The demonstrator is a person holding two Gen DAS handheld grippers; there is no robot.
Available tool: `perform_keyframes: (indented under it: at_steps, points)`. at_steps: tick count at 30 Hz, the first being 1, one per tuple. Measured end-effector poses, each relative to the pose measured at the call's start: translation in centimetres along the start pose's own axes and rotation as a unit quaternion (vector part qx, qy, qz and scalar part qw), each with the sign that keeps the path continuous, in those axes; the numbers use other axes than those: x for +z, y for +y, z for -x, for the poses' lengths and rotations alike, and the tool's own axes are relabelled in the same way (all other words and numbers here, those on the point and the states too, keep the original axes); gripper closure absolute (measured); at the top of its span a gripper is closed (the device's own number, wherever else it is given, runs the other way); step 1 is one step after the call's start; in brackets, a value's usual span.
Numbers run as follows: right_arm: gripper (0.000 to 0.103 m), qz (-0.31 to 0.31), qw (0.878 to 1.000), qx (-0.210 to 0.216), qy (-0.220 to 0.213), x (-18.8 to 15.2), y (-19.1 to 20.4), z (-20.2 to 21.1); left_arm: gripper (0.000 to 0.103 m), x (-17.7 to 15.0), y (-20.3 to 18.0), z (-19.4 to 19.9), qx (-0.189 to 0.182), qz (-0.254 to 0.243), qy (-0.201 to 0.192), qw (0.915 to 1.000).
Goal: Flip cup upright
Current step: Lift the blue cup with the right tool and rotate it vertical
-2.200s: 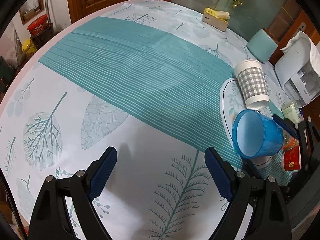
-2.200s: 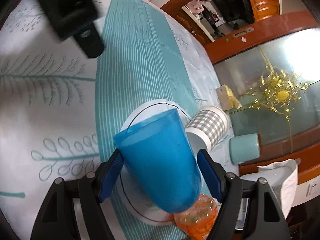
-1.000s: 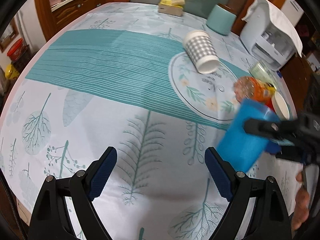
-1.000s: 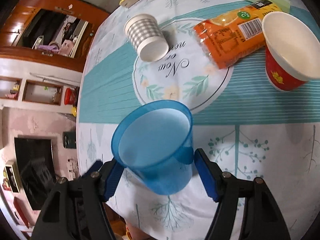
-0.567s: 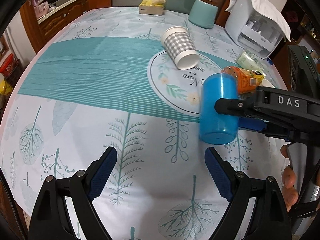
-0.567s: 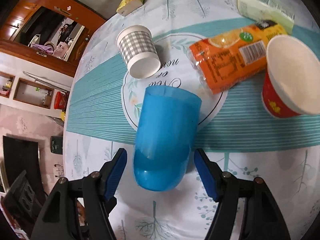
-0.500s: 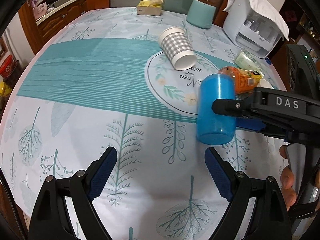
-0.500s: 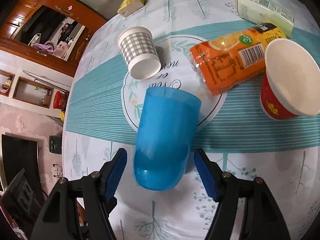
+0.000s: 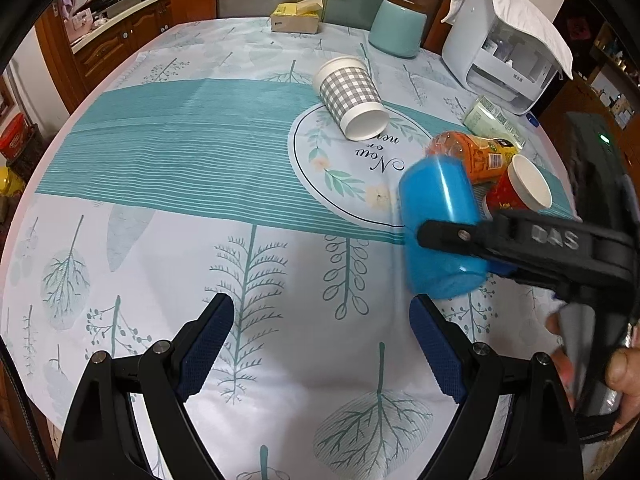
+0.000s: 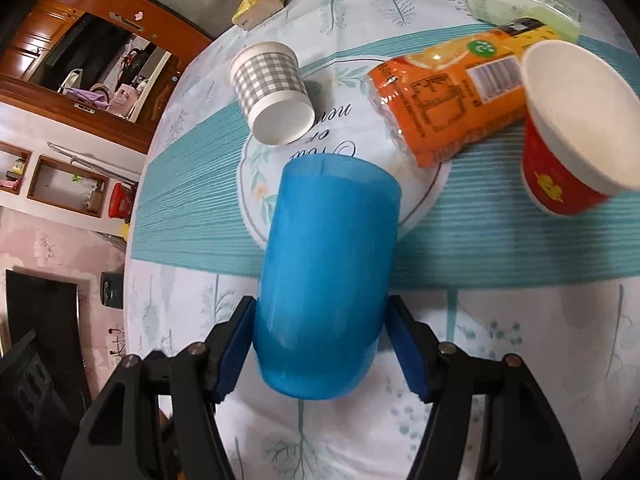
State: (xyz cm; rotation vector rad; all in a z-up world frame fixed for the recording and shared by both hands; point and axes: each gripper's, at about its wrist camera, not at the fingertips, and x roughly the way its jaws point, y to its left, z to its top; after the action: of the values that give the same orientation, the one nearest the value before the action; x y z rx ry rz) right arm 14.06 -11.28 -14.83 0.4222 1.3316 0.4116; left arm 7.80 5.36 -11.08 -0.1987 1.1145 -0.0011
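The table (image 9: 168, 208), under its leaf-print cloth with a teal striped band, fills both views. In the left wrist view the white appliance (image 9: 508, 56) with a cloth over it stands at 1 o'clock, and the pale teal canister (image 9: 396, 28) sits near 12, both where they were half a second ago.

The left gripper (image 9: 320, 344) hangs over bare cloth at 6 o'clock, its blue-padded fingers spread wide with nothing between them, as in every earlier frame.

The right gripper (image 10: 320, 352) is clamped on the blue cup (image 10: 328, 264), pads pressing its lower sides. In the left wrist view the blue cup (image 9: 440, 224) sits at 3 o'clock with its closed base down at the cloth; I cannot tell whether the base touches. Two seconds ago it lay tipped with its mouth sideways; now its mouth faces up and it leans a little. Since half a second ago it has shifted slightly toward 3 o'clock.

The orange packet (image 10: 448, 92) lies on its side at 1 o'clock in the right wrist view, touching the upright red paper cup (image 10: 568, 128) at 2 o'clock. The grey checked cup (image 10: 272, 92) lies on its side at 11 o'clock, unmoved.
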Motion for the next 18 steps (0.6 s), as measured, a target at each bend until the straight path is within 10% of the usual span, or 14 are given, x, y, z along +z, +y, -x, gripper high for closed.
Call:
perform_keyframes:
  at_steps: [18]
  points:
    - [0.038, 0.006, 1.000, 0.002, -0.022, -10.1, -1.4, 2.8, 0.015, -4.2, -0.5, 1.5, -0.006, -0.021, 0.016, 0.9996]
